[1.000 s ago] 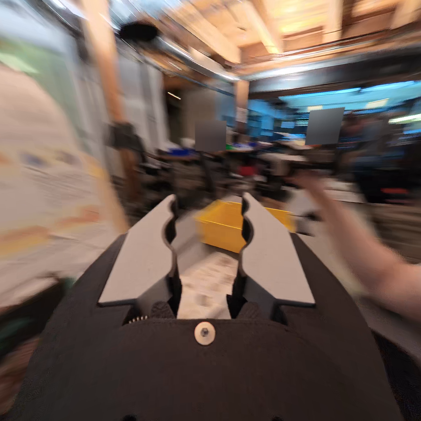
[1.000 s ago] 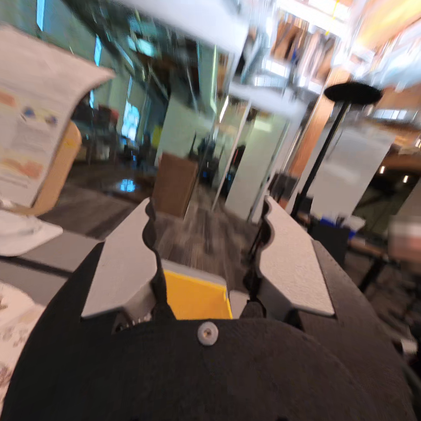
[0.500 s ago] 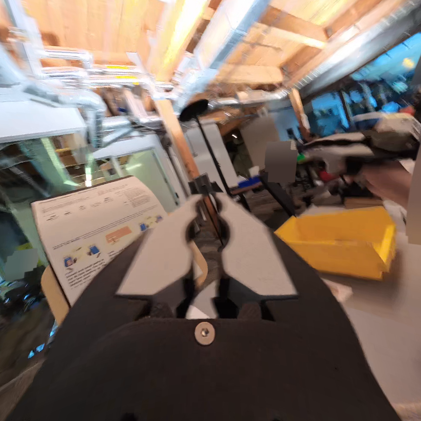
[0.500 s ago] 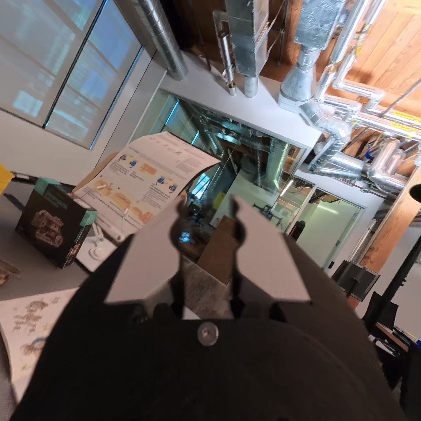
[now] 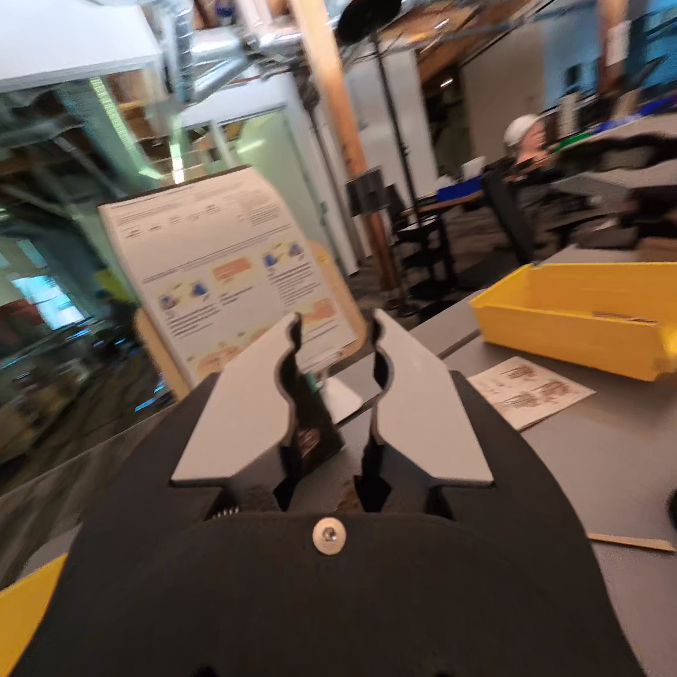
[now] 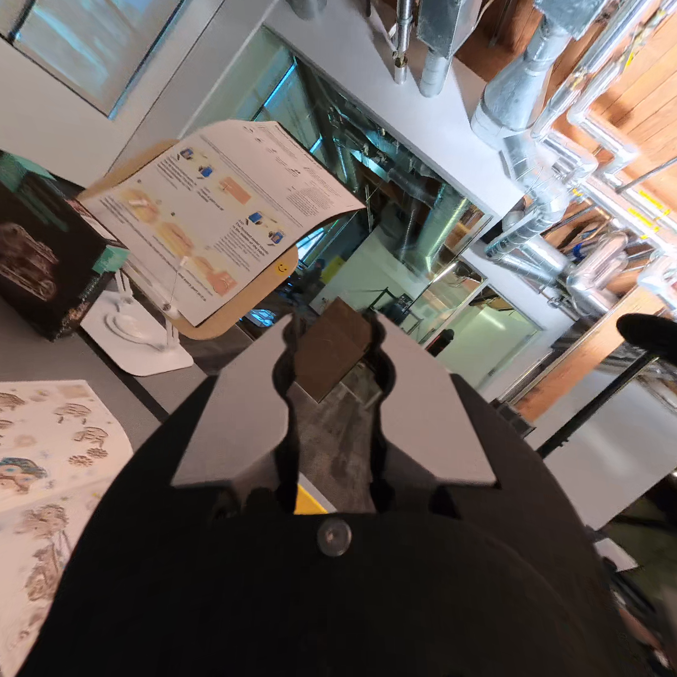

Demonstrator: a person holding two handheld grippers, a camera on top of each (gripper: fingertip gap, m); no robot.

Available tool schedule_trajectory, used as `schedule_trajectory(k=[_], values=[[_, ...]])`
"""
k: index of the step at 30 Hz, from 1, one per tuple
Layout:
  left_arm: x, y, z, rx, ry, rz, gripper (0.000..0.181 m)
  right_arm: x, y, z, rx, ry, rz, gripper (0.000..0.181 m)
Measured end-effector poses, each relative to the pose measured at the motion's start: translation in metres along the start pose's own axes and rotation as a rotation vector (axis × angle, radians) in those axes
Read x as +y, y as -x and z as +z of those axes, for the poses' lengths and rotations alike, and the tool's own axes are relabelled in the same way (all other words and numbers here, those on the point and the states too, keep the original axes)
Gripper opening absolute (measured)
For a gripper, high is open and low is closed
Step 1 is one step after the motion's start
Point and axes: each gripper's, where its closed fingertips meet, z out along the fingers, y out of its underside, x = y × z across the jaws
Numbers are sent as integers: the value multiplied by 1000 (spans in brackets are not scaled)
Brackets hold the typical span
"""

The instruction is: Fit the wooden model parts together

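Observation:
My left gripper (image 5: 335, 326) is open and empty, held above the grey table (image 5: 571, 458). A thin wooden strip (image 5: 630, 541) lies on the table to its lower right. A yellow bin (image 5: 571, 322) at the right holds some brownish pieces (image 5: 622, 318), too blurred to tell apart. My right gripper (image 6: 333, 324) is open and empty, tilted and pointing past the table edge into the room. A sheet with drawings of model parts (image 6: 47, 458) lies to its left; a smaller such sheet (image 5: 531, 392) lies beside the bin.
An instruction page on a board stand (image 5: 227, 271) rises at the table's far edge, also in the right wrist view (image 6: 219, 212), on a white base (image 6: 135, 340). A dark kit box (image 6: 40, 256) stands beside it. A person (image 5: 524, 139) sits far off. Another yellow object (image 5: 22, 600) shows lower left.
Both views have swung fast. The left gripper tipped down toward the table and its jaws, nearly shut half a second ago, have opened. The right gripper rolled sideways, jaws about as before.

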Motion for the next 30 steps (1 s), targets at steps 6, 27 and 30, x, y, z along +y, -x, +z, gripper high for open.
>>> schedule_trajectory(k=[6, 27, 30], values=[[54, 85, -67, -428, 301, 163, 116, 20, -3, 13, 54, 124, -29, 123], [93, 178, -250, -803, 630, 630, 0, 4, 32, 9, -44, 58, -135, 0], [108, 192, -254, -785, 598, 464, 12, -2, 23, 9, 21, 30, -124, 30]])
